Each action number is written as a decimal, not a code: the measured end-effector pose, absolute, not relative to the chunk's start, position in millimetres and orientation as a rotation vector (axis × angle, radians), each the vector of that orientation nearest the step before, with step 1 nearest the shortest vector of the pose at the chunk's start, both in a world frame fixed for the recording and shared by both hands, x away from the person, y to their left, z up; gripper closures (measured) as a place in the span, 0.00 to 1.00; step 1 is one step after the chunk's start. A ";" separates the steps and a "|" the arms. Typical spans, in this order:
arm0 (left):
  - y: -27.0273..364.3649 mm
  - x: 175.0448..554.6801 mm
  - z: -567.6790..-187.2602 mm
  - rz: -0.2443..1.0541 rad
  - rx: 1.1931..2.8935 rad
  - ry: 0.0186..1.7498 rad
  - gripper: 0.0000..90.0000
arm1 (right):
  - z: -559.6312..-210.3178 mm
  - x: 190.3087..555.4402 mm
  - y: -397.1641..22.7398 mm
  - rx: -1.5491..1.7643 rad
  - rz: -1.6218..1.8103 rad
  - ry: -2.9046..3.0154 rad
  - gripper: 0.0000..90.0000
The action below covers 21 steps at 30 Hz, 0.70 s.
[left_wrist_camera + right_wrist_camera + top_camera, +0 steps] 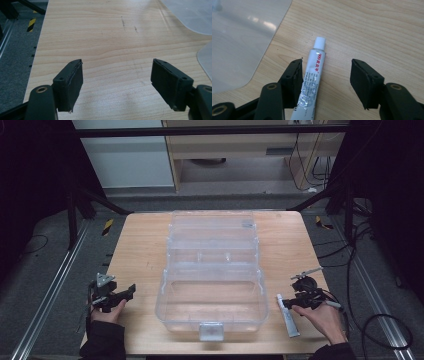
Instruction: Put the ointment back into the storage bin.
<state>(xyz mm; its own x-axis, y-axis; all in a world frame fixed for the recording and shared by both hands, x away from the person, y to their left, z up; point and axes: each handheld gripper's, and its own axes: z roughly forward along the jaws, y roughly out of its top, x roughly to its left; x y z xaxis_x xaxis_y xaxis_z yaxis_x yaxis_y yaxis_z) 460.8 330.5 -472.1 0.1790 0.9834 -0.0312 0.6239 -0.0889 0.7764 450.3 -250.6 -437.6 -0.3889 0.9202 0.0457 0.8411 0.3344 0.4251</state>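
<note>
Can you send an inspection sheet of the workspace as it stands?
Surface: wooden table, bare wood with faint marks.
Job's things: white ointment tube lying flat between the right tongs, touching one pad, not clamped; open clear plastic organiser box at centre.
Clutter: nothing seen.
Grippers: left tongs open over bare wood.
Cables: bundles on the floor at right.
Surroundings: grey floor, metal rails.

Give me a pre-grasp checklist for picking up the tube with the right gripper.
1. Tube between the jaws of the right gripper: ok.
2. Both pads pressing on tube: not ok; one jaw is beside it, the other stands apart.
3. Tube lying flat on table: ok.
4. Cap on: ok.
5. Box open to receive it: ok.
6. Left gripper open, holding nothing: ok.
</note>
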 end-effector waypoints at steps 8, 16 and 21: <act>329.9 460.9 -472.3 0.685 1.802 1.514 0.29 | -445.7 453.7 -242.1 1.618 0.520 2.458 0.56; 329.2 461.0 -472.5 0.680 1.807 1.513 0.29 | -452.4 457.6 -237.1 1.625 0.476 2.499 0.62; 328.7 461.2 -472.9 0.677 1.814 1.509 0.29 | -454.9 459.4 -234.6 1.641 0.448 2.518 0.65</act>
<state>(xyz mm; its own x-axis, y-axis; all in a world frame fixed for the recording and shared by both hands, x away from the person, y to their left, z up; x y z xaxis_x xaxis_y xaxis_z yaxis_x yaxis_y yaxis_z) 461.2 328.7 -472.9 0.1946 0.9805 -0.0284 0.6307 -0.1029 0.7692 459.4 -234.6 -454.9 -0.4129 0.9078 0.0734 0.8775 0.3750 0.2990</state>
